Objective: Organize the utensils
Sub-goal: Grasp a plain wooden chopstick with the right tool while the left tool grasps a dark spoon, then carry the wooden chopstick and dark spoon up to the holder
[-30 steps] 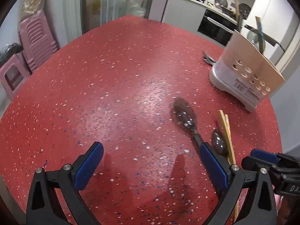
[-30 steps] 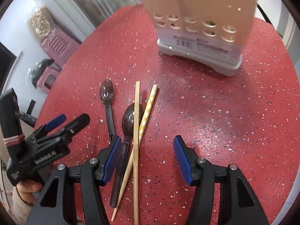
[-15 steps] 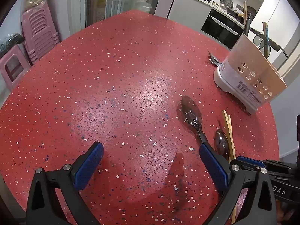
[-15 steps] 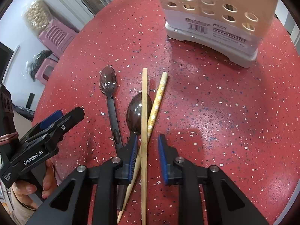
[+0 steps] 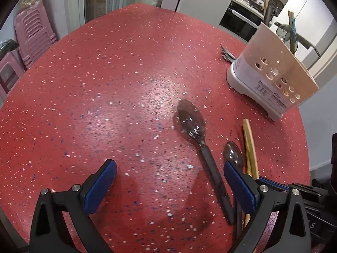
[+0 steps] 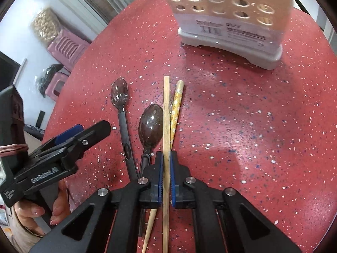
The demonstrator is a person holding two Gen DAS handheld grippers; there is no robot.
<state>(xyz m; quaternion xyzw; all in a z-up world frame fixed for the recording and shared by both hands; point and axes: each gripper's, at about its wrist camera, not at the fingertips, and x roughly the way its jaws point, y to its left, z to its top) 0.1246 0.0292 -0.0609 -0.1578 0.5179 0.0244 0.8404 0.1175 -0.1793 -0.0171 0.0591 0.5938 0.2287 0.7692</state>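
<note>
My right gripper (image 6: 166,158) is closing on the plain wooden chopstick (image 6: 166,109), with both blue pads pressed against its sides. A patterned yellow chopstick (image 6: 176,103) lies crossed under it on the red table. Left of them lie a large dark spoon (image 6: 151,124) and a slimmer dark spoon (image 6: 119,93). My left gripper (image 5: 169,166) hovers open over the table, and the slim spoon (image 5: 190,118) runs toward its right finger. The beige utensil holder (image 6: 229,21) stands beyond the chopsticks.
A hand holds the left gripper (image 6: 84,132) at the table's left edge. Metal cutlery (image 5: 226,52) lies behind the holder (image 5: 273,80). Pink stools (image 5: 33,35) stand on the floor past the round table's far left rim. Kitchen counters line the back.
The right gripper's jaws went from wide open to shut on the plain chopstick. The left gripper drifted slightly, so the spoons sit closer to its right finger.
</note>
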